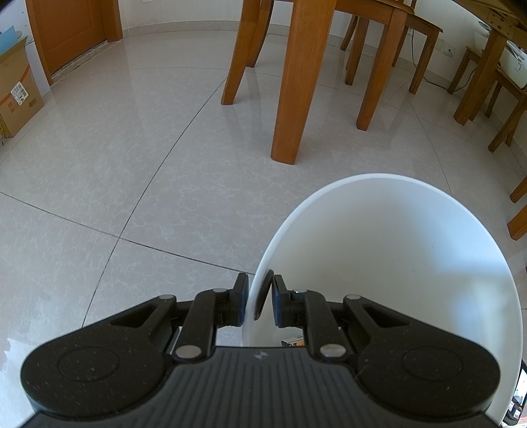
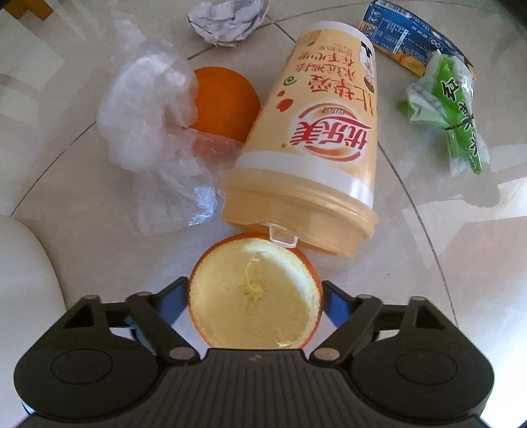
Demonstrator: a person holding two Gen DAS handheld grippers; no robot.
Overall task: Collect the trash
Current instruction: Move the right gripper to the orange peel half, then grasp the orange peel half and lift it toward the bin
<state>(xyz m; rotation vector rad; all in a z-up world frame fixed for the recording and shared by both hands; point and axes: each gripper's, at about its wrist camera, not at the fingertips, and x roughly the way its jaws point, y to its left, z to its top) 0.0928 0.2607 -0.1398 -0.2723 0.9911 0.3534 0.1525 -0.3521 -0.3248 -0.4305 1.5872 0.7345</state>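
Left gripper (image 1: pixel 260 298) pinched the white bin (image 1: pixel 395 263) rim; right gripper (image 2: pixel 255 296) straddled an orange peel (image 2: pixel 255 293), unclear whether gripping; cup (image 2: pixel 313 138), wrappers, bag uncollected.

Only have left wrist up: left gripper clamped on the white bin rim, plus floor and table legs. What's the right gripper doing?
Observer: The right gripper points down at an orange peel half, pith side up, which sits between its fingers. The pads are right at the peel's sides; I cannot tell whether they press on it.
Operator: Other trash near it?
Observer: A yellow drink cup lies on its side just beyond the peel. Around it are a clear plastic bag, another orange piece, crumpled paper, a green wrapper and a blue carton.
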